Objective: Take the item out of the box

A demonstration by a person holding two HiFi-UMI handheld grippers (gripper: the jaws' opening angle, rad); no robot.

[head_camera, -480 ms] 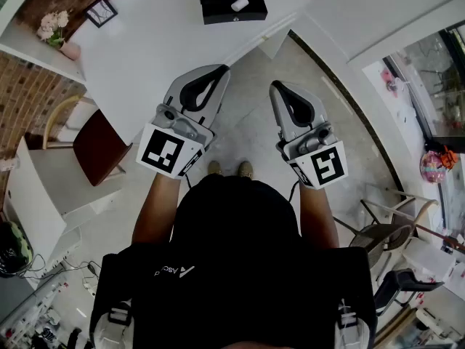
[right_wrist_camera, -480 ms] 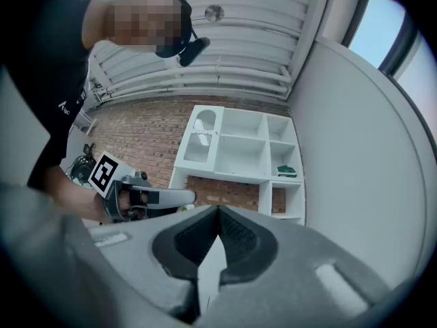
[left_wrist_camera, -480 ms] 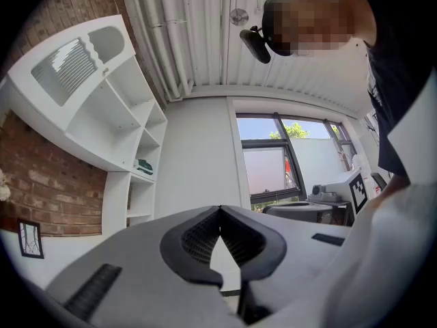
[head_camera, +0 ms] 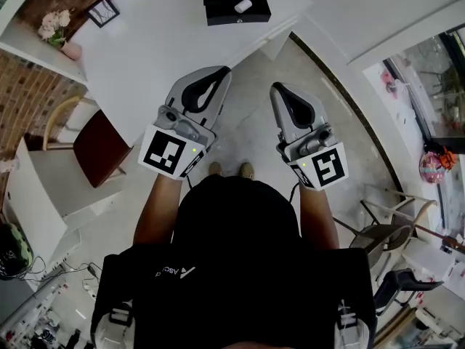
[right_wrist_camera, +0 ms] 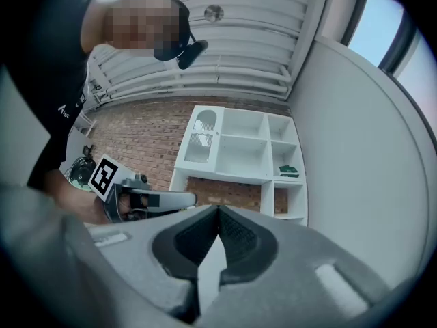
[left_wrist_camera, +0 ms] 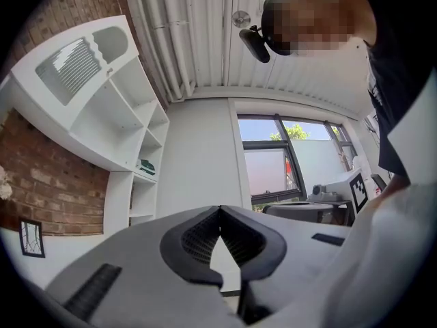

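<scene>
1. Smooth white table fills the upper left. There's rough brick wall at the far left and pale floor at centre.
2. Top centre, the black rectangular box sits on the table, with a small white rounded item lying in it.
3. Left gripper and right gripper are both clenched on nothing, well apart from the box.

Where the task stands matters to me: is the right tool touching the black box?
Apart. The head view shows the right tool held over the floor, well short of the black box on the table.
</scene>
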